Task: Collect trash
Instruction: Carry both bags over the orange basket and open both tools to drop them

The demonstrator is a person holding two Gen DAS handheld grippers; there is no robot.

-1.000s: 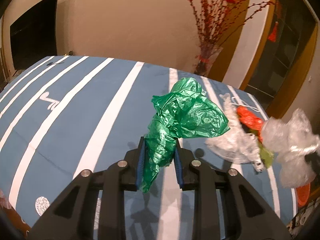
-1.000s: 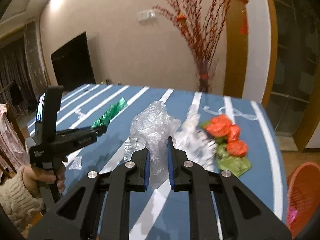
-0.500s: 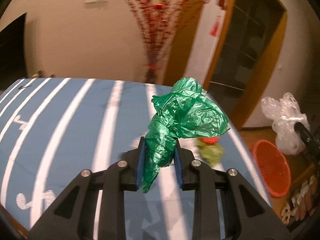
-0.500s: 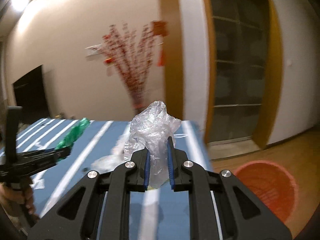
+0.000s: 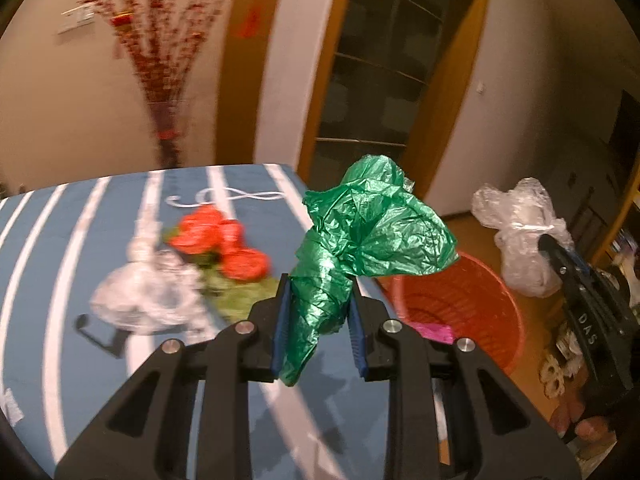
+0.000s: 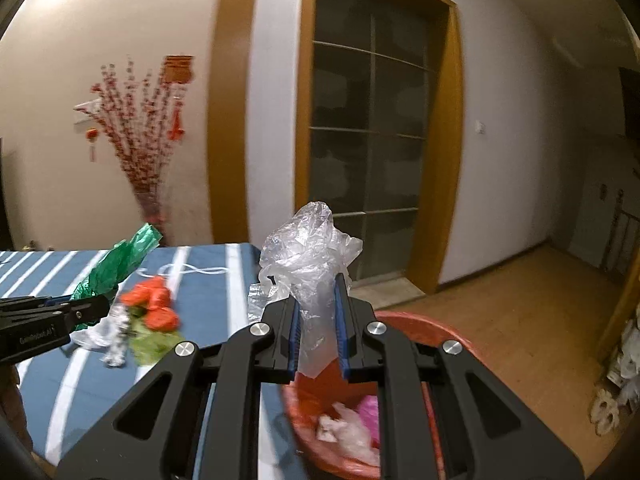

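My left gripper (image 5: pixel 318 326) is shut on a crumpled green plastic bag (image 5: pixel 364 236) and holds it above the right end of the blue striped table (image 5: pixel 80 240). My right gripper (image 6: pixel 318 330) is shut on a crumpled clear plastic bag (image 6: pixel 308 252) and holds it over the orange trash basket (image 6: pixel 404 320). The basket (image 5: pixel 460 300) stands on the floor beside the table's right edge, with pink and clear trash inside. The right gripper with its clear bag (image 5: pixel 520 232) also shows in the left wrist view.
On the table lie a clear plastic bundle (image 5: pixel 148 288) and red artificial flowers with green leaves (image 5: pixel 224 248). A vase of red branches (image 6: pixel 140 152) stands by the wall. A dark glass door (image 6: pixel 368 140) and wooden floor (image 6: pixel 520 300) lie beyond.
Both grippers have swung right, away from the table's middle towards its right end. The orange basket has come into view, and the right gripper with its clear bag now hangs over it.
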